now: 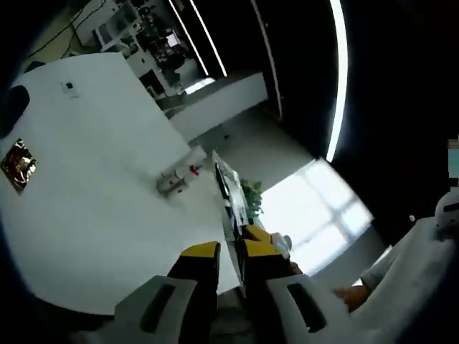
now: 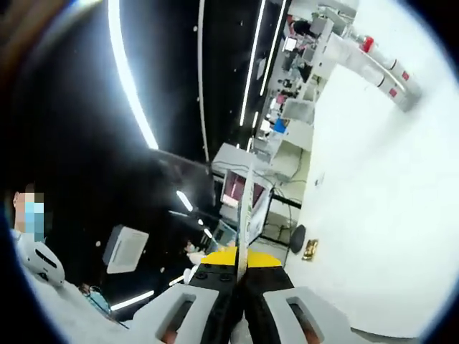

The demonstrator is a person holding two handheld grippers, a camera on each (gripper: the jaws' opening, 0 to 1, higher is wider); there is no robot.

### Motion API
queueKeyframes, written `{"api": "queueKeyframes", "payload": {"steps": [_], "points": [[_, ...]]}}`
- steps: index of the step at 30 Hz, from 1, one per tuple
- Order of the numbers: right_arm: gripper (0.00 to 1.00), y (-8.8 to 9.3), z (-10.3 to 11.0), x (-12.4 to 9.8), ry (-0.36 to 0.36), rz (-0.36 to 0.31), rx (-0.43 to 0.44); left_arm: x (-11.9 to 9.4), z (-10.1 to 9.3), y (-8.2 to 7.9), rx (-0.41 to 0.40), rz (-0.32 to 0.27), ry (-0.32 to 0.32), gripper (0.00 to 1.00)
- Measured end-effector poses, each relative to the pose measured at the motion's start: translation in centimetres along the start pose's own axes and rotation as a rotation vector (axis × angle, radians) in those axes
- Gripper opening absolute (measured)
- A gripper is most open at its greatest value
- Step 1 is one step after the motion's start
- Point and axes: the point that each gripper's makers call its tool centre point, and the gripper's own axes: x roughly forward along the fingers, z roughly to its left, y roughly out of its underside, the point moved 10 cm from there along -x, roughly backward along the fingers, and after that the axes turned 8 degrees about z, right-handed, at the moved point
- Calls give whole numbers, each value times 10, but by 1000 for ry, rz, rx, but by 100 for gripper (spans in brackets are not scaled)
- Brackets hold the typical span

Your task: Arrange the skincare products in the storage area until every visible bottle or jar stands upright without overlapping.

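Observation:
Both views point up at the room, away from any work surface. My left gripper (image 1: 229, 259) rises from the bottom with its yellow-tipped jaws close together. A thin flat sheet (image 1: 226, 193), seen edge-on, runs up from between them. My right gripper (image 2: 240, 266) has its jaws pressed together on a thin white sheet (image 2: 246, 215), which also stands edge-on and reaches up the middle of the view.
A large white surface (image 1: 93, 208) carries a small grey fixture with a red spot (image 1: 176, 179) and a gold patch (image 1: 18, 165). Light strips (image 2: 129, 79) cross the dark ceiling. A person in white with a helmet (image 2: 36, 261) stands close; a hand (image 1: 351, 294) is near the left gripper.

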Motion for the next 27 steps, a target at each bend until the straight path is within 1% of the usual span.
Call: {"api": "queueKeyframes", "payload": {"steps": [1, 2, 3, 5, 6, 7, 8, 9, 10, 11, 13, 14, 16, 18, 20, 21, 24, 27], "points": [[0, -4, -2, -3, 5, -12, -2, 1, 1, 1, 45, 21, -33, 18], [0, -5, -2, -3, 5, -14, 0, 1, 2, 2, 60, 32, -43, 21], [0, -10, -2, -5, 14, -21, -5, 2, 3, 7, 129, 82, -91, 23], [0, -14, -3, -7, 17, -27, -5, 3, 5, 13, 208, 143, -160, 21], [0, -16, -4, -8, 23, -31, -6, 3, 7, 16, 245, 172, -206, 20], [0, -17, -4, -8, 26, -32, -8, 5, 7, 19, 314, 210, -256, 20], [0, -18, -6, -10, 26, -34, -8, 7, 7, 21, 358, 229, -287, 21], [0, -20, -8, -11, 25, -40, 0, 11, 8, 25, 439, 272, -327, 22], [0, -20, -9, -11, 29, -42, 4, 13, 8, 28, 479, 305, -355, 24], [0, -20, -10, -11, 38, -41, 5, 16, 10, 33, 546, 364, -397, 25], [0, -19, -12, -12, 47, -40, 12, 20, 12, 41, 652, 436, -446, 26], [0, -19, -13, -13, 55, -41, 13, 22, 12, 45, 684, 460, -451, 26], [0, -18, -15, -15, 67, -44, 21, 26, 13, 54, 730, 493, -471, 27], [0, -18, -18, -16, 68, -50, 39, 28, 15, 63, 738, 502, -485, 28], [0, -17, -19, -17, 74, -50, 42, 28, 17, 66, 777, 531, -513, 28], [0, -16, -22, -18, 79, -51, 51, 29, 17, 67, 828, 535, -527, 27], [0, -13, -24, -21, 90, -50, 61, 33, 19, 72, 853, 534, -539, 24], [0, -10, -26, -23, 101, -50, 76, 34, 24, 74, 885, 541, -573, 17]]}}
